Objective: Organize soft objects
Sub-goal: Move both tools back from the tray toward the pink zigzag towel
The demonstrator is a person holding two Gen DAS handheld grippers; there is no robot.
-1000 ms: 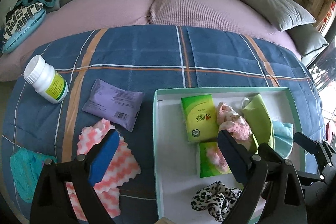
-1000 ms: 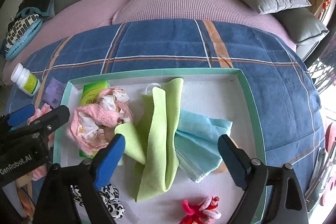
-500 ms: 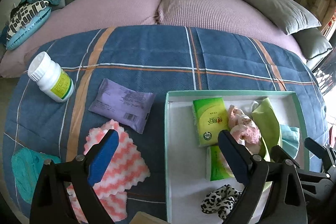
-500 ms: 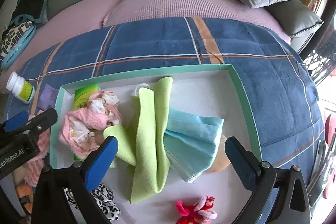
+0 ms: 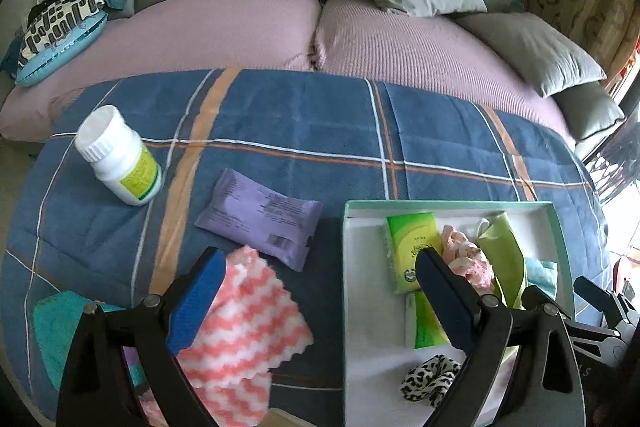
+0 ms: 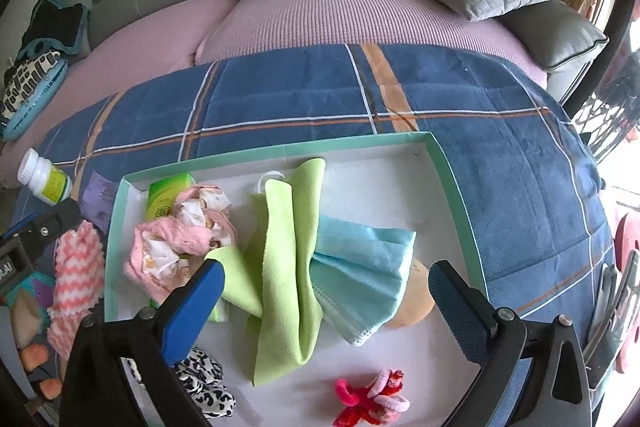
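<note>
A shallow green-rimmed tray (image 6: 452,187) is set on a blue plaid blanket (image 6: 304,95), toward the blanket's near right part, and a wide band of bare blanket is left between the tray's far rim and the lilac cushions behind. The right gripper (image 6: 326,289) is held over the tray's near half with its jaws spread wide and nothing between them. Beneath it a lime-green cloth (image 6: 288,267) is draped over a light blue face mask (image 6: 364,267); the white floor of the tray is left bare toward its far right corner. A pink sock bundle (image 6: 180,239) is heaped against a green tissue pack (image 6: 166,193) in the far left corner. A red-and-pink hair tie (image 6: 372,401) lies near the near rim, and a leopard-print scrunchie (image 6: 208,387) is partly covered by the gripper's left finger.

The left gripper (image 5: 316,297) is likewise spread, empty, and straddles the tray's left rim. A pink-and-white zigzag cloth (image 5: 244,323) is spread on the blanket just left of that rim, its near edge hidden behind the gripper body. A purple wipes packet (image 5: 260,219) lies just beyond it, and a white bottle (image 5: 118,155) lies tilted near the blanket's far left edge.

A tan rounded thing under the mask cannot be identified (only its edge shows). A teal cloth (image 5: 56,327) is cut off at the blanket's near left edge.
</note>
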